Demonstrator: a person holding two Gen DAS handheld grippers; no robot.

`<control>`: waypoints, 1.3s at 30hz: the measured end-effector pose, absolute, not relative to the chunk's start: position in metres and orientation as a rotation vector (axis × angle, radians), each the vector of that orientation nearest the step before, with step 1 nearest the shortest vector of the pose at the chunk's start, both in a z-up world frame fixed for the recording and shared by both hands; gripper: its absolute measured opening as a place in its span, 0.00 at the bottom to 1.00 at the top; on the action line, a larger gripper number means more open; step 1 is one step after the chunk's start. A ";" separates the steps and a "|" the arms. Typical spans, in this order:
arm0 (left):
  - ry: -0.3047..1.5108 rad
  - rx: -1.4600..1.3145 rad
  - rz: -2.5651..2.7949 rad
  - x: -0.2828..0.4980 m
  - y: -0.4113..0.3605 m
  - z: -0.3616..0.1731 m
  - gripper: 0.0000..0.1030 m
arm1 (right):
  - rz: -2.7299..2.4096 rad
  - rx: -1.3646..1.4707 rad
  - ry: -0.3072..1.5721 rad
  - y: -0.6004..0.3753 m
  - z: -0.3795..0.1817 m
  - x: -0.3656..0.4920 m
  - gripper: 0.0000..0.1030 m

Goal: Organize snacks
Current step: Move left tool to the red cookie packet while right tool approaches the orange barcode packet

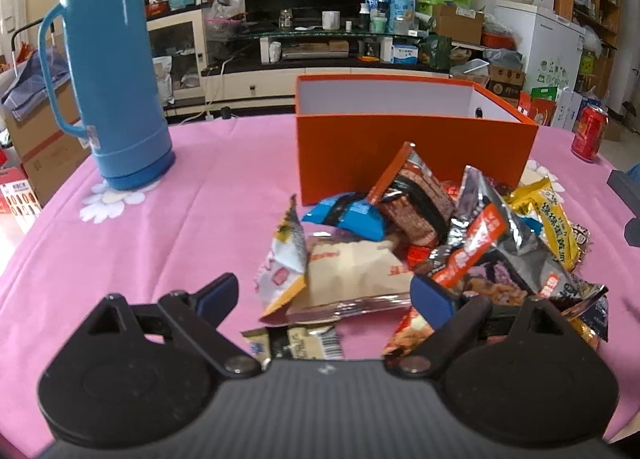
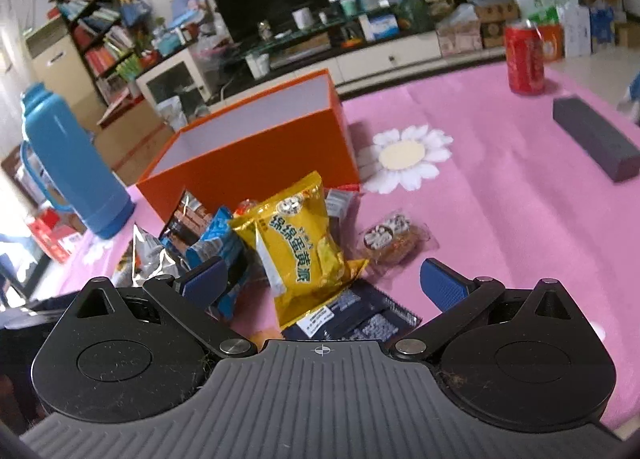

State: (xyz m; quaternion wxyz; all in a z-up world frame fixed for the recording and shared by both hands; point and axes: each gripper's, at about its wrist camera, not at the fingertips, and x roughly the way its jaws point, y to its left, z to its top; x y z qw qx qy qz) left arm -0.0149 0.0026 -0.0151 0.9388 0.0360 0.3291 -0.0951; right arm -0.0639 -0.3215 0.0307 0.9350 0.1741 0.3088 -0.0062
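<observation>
Left wrist view: at the bottom of the frame the left gripper (image 1: 326, 295) stands wide open, its blue pads well apart and holding nothing. Between and just beyond the pads lies a beige snack packet (image 1: 352, 279), with a white-and-orange packet (image 1: 284, 271) tilted against its left side. The right pad sits at the edge of a silver-and-red packet (image 1: 492, 243); whether it touches cannot be told. Further up the heap, a brown packet (image 1: 416, 199) stands on edge beside a blue packet (image 1: 352, 215), and a yellow packet (image 1: 548, 215) lies at the right. Behind the pile, in the centre of the frame, the orange box (image 1: 400, 147) stands open-topped on the pink tablecloth (image 1: 180, 219). A blue thermos (image 1: 108, 71) stands upright at the upper left, and a red can (image 1: 589, 133) at the right edge.

Right wrist view: the right gripper (image 2: 324, 283) is likewise spread wide and empty. A dark blue packet (image 2: 352, 319) lies flat between its pads, and the yellow packet (image 2: 300, 243) rests partly on it, just beyond. A small clear-wrapped cake (image 2: 394, 241) lies apart to the right of the pile. The orange box (image 2: 256, 163) stands behind the snacks, left of centre, the thermos (image 2: 76, 167) at the left edge. A dark grey block (image 2: 592, 139) lies at the right, and the red can (image 2: 525, 61) stands at the upper right.
</observation>
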 end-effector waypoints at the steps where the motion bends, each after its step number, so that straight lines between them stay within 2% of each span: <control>1: 0.672 0.067 -0.199 -0.015 0.006 -0.014 0.89 | -0.013 0.333 0.628 -0.317 0.030 -0.064 0.91; 8: 0.677 0.032 -0.198 -0.010 0.019 -0.015 0.89 | 0.095 0.230 0.620 -0.280 0.026 -0.051 0.91; 12: 0.667 0.114 -0.205 -0.016 0.027 -0.021 0.89 | 0.127 0.104 0.625 -0.258 0.021 -0.057 0.91; 15: 0.647 0.206 -0.270 -0.033 0.030 -0.026 0.89 | 0.091 0.082 0.589 -0.271 0.018 -0.078 0.91; 23: 0.711 0.210 -0.429 -0.067 0.009 -0.039 0.89 | 0.186 0.055 0.551 -0.274 0.021 -0.104 0.91; 34: 0.786 0.187 -0.381 -0.054 0.003 -0.057 0.90 | 0.264 -0.182 0.658 -0.223 -0.008 -0.097 0.91; 39: 0.785 0.209 -0.256 -0.039 0.009 -0.061 0.90 | 0.201 -0.150 0.713 -0.226 -0.017 -0.082 0.91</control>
